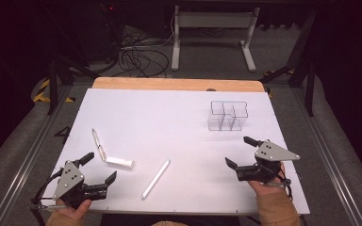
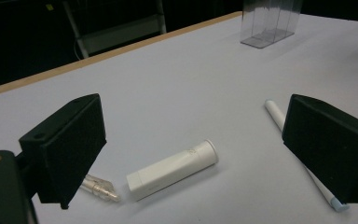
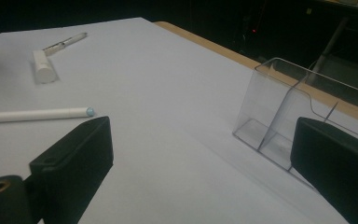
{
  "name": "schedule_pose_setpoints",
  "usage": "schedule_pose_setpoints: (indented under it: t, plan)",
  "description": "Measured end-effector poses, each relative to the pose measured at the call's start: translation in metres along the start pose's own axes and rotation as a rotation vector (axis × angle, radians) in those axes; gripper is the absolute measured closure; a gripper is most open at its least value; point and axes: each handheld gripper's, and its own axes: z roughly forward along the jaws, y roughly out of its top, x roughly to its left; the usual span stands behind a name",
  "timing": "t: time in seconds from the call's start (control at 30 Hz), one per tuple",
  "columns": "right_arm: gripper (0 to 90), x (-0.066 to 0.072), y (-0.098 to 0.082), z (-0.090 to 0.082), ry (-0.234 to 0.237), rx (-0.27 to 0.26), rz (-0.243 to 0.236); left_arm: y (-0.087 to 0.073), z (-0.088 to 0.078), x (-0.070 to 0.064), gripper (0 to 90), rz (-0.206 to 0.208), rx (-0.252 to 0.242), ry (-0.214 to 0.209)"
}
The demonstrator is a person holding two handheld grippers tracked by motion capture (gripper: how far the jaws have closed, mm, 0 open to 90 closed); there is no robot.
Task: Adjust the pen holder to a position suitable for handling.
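- The left gripper [image 1: 96, 168] hovers low over the near left part of the white table [image 1: 179, 117], jaws spread wide with nothing between them.
- It faces a short white tube [image 2: 171, 169], which lies flat just ahead of the jaws; that looks like the piece to pick up first.
- A clear pen [image 1: 98, 144] lies just left of the tube, its tip nearly touching the tube's squared end; a long white pen [image 1: 155, 179] lies to the tube's right, apart from it.
- To grip well, I would centre the jaws across the tube's middle, square to its length, and come down clear of both pens.
- The right gripper [image 1: 243, 151] is also spread and empty, well to the right of the tube.
- A clear organizer [image 1: 227, 115] with several compartments stands upright beyond the right gripper, far from the tube; it is probably where the pieces go.
- The table is smooth and matte white, with a wooden strip along its far edge.
- Beyond it the room is dark: grey floor, loose cables and the legs of a white stand.
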Motion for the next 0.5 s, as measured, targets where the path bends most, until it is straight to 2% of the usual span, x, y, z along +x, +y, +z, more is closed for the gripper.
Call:
schedule_pose_setpoints:
  t: [0.33,0.5]
  plan:
    - [3.9,-0.006,0.010,0.004,0.008,-0.010,-0.006,0.000,0.000,0.001,6.7,-0.005,-0.002,0.002]
    - [3.8,-0.010,0.011,0.002,0.015,-0.020,0.029,0.000,0.000,0.001,6.7,-0.004,-0.002,0.001]
